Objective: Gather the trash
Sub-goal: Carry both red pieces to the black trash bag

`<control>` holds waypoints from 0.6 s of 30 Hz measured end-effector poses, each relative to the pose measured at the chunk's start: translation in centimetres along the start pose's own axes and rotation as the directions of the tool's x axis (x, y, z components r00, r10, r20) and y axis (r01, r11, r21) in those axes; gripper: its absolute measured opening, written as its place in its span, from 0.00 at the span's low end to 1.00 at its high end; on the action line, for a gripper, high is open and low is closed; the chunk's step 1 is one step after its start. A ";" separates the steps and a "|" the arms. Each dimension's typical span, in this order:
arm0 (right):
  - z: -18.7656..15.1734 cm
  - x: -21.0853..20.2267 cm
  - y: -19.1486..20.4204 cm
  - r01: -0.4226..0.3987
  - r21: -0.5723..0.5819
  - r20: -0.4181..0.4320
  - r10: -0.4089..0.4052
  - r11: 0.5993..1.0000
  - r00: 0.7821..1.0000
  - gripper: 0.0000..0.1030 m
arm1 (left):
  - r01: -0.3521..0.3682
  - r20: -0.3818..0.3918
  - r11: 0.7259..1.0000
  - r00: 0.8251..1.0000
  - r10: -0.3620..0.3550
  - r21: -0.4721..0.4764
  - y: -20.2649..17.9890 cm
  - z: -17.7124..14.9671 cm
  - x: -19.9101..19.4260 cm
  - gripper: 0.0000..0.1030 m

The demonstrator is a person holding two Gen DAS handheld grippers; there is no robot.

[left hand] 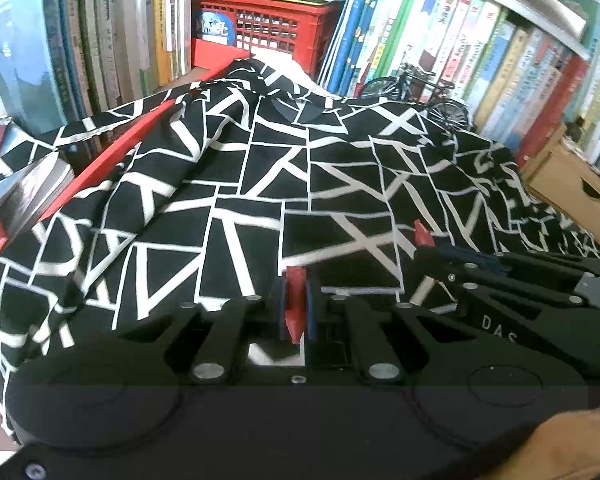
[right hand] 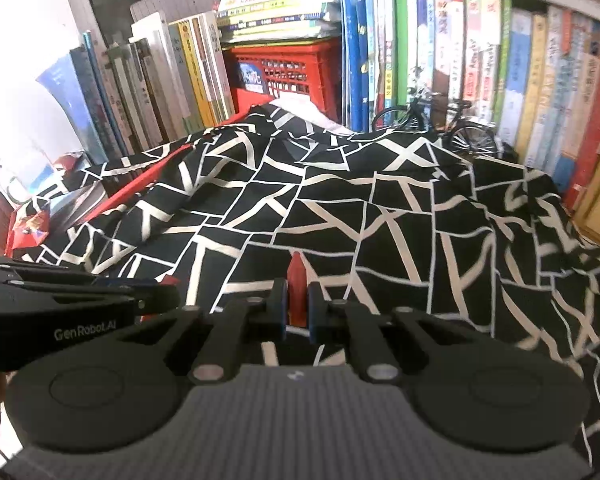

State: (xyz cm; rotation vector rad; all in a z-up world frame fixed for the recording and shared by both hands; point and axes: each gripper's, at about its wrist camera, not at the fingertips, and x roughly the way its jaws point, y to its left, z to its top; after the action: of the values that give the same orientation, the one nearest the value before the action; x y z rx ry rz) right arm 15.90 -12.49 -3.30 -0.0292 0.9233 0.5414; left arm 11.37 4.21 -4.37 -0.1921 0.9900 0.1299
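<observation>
Nearest, in the left wrist view, the black two-finger left gripper [left hand: 296,308] has its jaws pressed together on a thin red strip [left hand: 294,312] that stands upright between the blue-edged pads. Part of a person's hand [left hand: 572,440] shows at the lower right corner. Just to the right, the right gripper [left hand: 426,240] reaches in from the side, with a red tip at its front.

In the right wrist view, the black right gripper [right hand: 297,300] also has its jaws clamped on a thin red strip [right hand: 297,284]. The left gripper [right hand: 168,284] lies just beside it at the left, its black body printed with white lettering.

Whether the two red pieces are one item or two cannot be told.

Under and beyond both grippers spreads a rumpled black cloth with white crossing lines [left hand: 260,200], covering most of the surface. At its left edge a red flat board [left hand: 112,160] slants out from under the cloth, beside a glossy booklet [left hand: 28,192].

Further back, a small black model bicycle [left hand: 416,92] stands at the cloth's far right edge, and a plain cardboard box [left hand: 568,184] sits to the right. Behind the cloth is a red plastic lattice crate [left hand: 268,28] with books stacked on top. Upright books [left hand: 480,40] fill the shelves on both sides.
</observation>
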 end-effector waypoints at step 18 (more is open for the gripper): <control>-9.0 -13.9 8.8 0.122 0.040 0.102 -0.126 0.992 0.987 0.14 | 0.083 0.034 0.993 0.996 -0.085 0.081 2.9 -11.7 -13.9 0.09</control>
State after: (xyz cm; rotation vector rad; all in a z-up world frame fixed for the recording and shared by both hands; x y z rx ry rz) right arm -1.49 -13.15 3.61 -0.0273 0.8225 0.4075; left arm -6.29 4.19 0.72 -0.1574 0.9471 0.0168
